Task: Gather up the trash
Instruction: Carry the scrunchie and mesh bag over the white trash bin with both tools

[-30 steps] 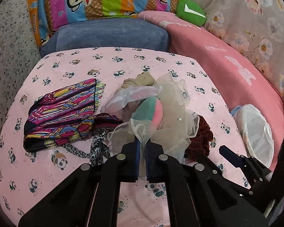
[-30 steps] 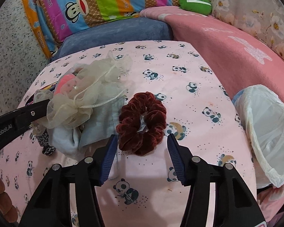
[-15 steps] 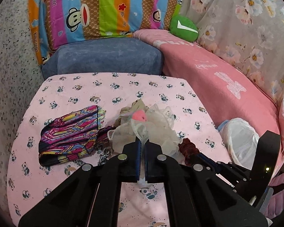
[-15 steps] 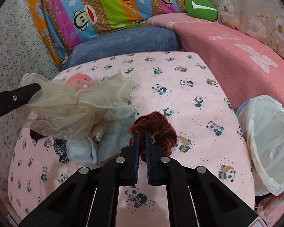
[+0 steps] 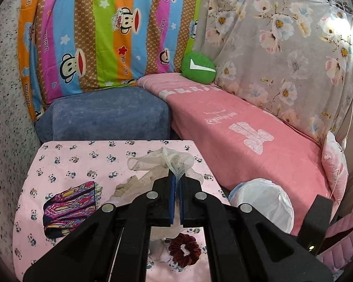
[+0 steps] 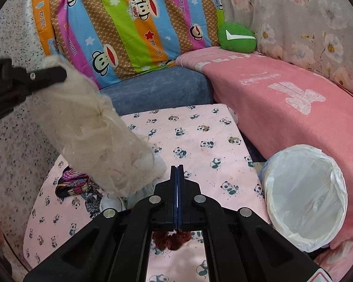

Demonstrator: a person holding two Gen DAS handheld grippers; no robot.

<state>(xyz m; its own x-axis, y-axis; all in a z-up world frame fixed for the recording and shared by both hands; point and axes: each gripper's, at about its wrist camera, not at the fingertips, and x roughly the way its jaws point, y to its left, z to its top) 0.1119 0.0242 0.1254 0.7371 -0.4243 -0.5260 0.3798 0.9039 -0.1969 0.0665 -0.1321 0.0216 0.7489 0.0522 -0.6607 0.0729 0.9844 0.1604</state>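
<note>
My left gripper point(image 5: 176, 178) is shut on a cream mesh cloth point(image 5: 174, 162) and holds it above the panda-print table point(image 5: 66, 162). In the right wrist view the cloth point(image 6: 96, 136) hangs from the left gripper point(image 6: 63, 74) at upper left. My right gripper point(image 6: 177, 171) is shut on a dark red velvet scrunchie point(image 6: 171, 239), which hangs beneath the fingers; it also shows in the left wrist view point(image 5: 184, 251). A white-lined trash bin point(image 6: 303, 197) stands right of the table, also in the left wrist view point(image 5: 263, 199).
A striped multicolour cloth point(image 5: 68, 206), a leopard-print piece point(image 6: 91, 199), a pale blue cloth point(image 6: 138, 195) and a beige cloth point(image 5: 129, 185) lie on the table. A blue cushion point(image 5: 106, 115), pink-covered sofa point(image 5: 247, 131) and green pillow point(image 5: 198, 68) lie behind.
Both grippers have risen. The left lifted the mesh cloth off the pile. The right closed on the scrunchie and lifted it off the table.
</note>
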